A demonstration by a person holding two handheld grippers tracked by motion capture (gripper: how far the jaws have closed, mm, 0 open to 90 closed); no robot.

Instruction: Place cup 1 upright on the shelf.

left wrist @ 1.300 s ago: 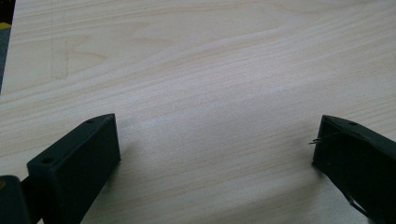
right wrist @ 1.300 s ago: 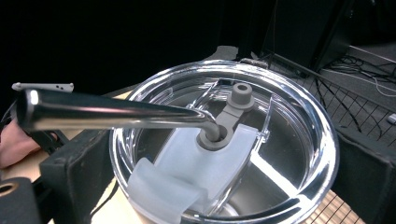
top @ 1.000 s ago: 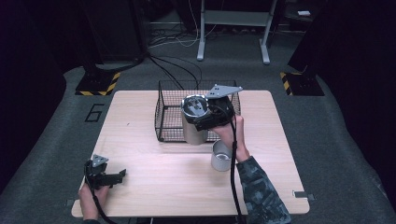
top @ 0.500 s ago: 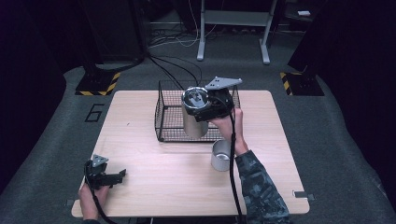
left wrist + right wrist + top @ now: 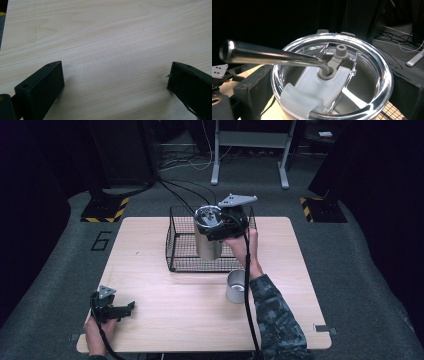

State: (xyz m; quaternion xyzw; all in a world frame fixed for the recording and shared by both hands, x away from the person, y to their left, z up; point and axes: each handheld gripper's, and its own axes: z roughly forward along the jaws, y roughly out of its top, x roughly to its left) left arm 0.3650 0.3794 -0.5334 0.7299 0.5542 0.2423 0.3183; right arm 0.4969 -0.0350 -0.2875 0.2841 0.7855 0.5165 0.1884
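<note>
tumbler (image 5: pixel 208 236), steel with a clear lid and a bent metal straw (image 5: pixel 272 55), is lifted above the wire basket (image 5: pixel 180 251) at the table's far middle, clamped between the jaws of the right gripper (image 5: pixel 220 224). left to right: left gripper (image 5: pixel 112 307) rests low at the near left corner of the pale wood table (image 5: pixel 150 285), jaws spread wide over bare grain, grasping nothing. a second steel cup (image 5: pixel 236 286) stands on the table near the right forearm. grey carpet floor (image 5: pixel 365 270) surrounds the table; hazard-striped feet (image 5: pixel 104 209), cables and a white stand behind; room dark.
</note>
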